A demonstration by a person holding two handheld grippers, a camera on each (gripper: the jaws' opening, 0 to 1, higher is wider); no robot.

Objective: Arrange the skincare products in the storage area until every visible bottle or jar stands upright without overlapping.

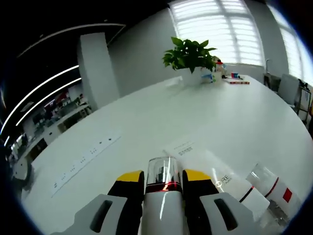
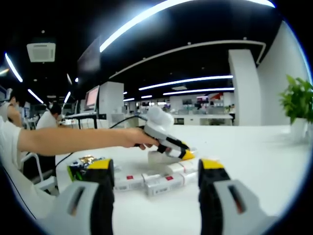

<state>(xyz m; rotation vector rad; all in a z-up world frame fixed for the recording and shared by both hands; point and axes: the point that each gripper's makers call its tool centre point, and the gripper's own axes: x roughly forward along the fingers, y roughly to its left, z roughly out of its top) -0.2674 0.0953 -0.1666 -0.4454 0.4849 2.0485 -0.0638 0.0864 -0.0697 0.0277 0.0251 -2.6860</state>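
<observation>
Left gripper (image 1: pixel 164 183) jaws clamped on one bottle (image 1: pixel 162 196); right gripper (image 2: pixel 156 171) jaws wide, empty.

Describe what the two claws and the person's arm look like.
Both claws have grey bodies with slotted sides and black jaws tipped yellow: the left claw and right claw. In the right gripper view the left claw's body is white, a black cable trails from it, and a white short sleeve shows.

Big white counter (image 1: pixel 234 117). Green plant (image 1: pixel 188 53) in white pot at far end, by bright window with blinds (image 1: pixel 220 27). Small colourful things (image 1: pixel 230 76) near plant. White pillar (image 1: pixel 98 68) behind. Long ceiling lights (image 2: pixel 161 12). Person (image 2: pixel 49 117) sitting far back.
</observation>
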